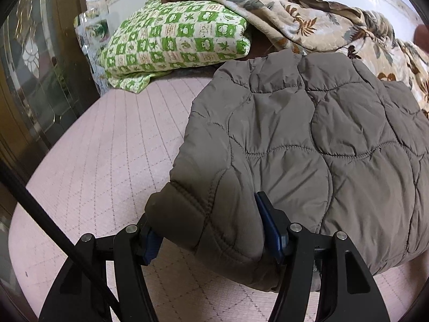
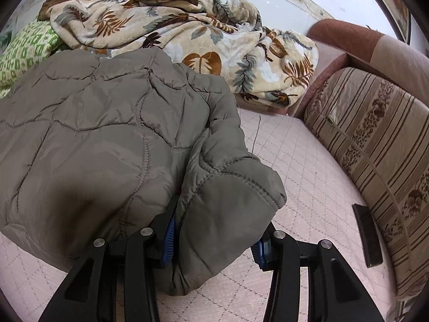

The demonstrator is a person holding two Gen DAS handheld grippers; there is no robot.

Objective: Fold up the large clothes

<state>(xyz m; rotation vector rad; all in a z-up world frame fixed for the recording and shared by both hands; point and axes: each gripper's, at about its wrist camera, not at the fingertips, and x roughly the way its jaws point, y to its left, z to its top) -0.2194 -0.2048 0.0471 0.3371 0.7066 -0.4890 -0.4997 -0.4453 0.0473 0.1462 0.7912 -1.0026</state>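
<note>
A grey-brown quilted jacket [image 1: 308,139] lies bunched on the pink quilted bed cover [image 1: 107,161]. In the left wrist view its near left corner, a thick padded fold with a cuff, fills the space between the blue pads, and my left gripper [image 1: 211,236] is shut on it. In the right wrist view the jacket [image 2: 93,139] spreads to the left, and its near right corner hangs down between the blue pads. My right gripper [image 2: 214,247] is shut on that fold. The jacket's underside is hidden.
A green-and-white patterned pillow [image 1: 174,40] and a crumpled leaf-print blanket [image 2: 201,45] lie behind the jacket. A striped sofa back cushion [image 2: 375,147] runs along the right, with a dark flat object [image 2: 367,236] at its foot. A glass-panelled door [image 1: 34,67] stands at the left.
</note>
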